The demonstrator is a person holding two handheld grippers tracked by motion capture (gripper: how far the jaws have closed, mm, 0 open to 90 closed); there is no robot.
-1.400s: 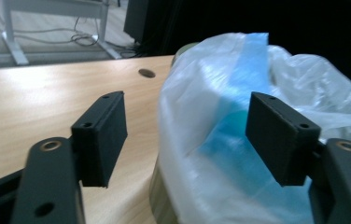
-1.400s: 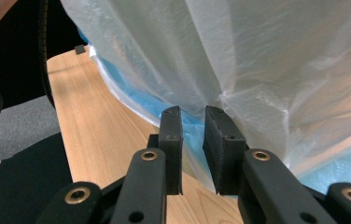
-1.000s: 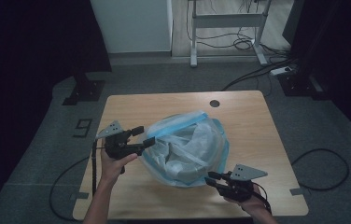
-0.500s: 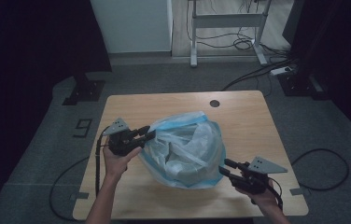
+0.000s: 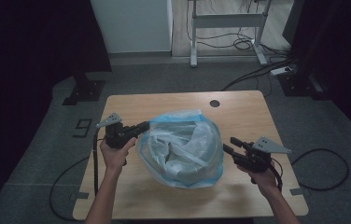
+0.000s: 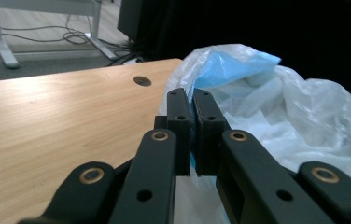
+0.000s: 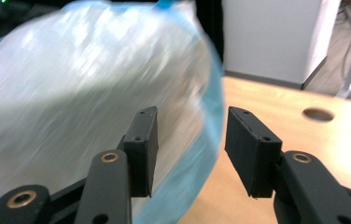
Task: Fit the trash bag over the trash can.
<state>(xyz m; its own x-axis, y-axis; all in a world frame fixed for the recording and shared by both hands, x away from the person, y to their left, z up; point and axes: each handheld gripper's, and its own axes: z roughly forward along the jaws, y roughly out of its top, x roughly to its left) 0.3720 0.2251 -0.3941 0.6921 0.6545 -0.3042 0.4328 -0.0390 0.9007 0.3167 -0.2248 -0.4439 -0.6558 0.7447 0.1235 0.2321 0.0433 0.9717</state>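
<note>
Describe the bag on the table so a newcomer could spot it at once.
On the wooden table, between the two hand-held grippers, lies a crumpled plastic bag. It is translucent white with a light blue rim, which the left gripper pinches; the round hole lies behind it.

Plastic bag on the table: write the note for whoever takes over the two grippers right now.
Left gripper: jaws have just closed on the blue edge of the translucent white-and-blue plastic bag, at the bag's left side in the high view.
Right gripper: jaws open and just been opening, nothing pinched; it sits off the bag's right edge, apart from it.
Bag: lying crumpled near the middle of the light wooden table, its blue rim round a bundle of white plastic.
Done: one side of the rim is gripped.
Left: probably bring the right gripper onto the opposite rim and grip it; what follows cannot be told.
</note>
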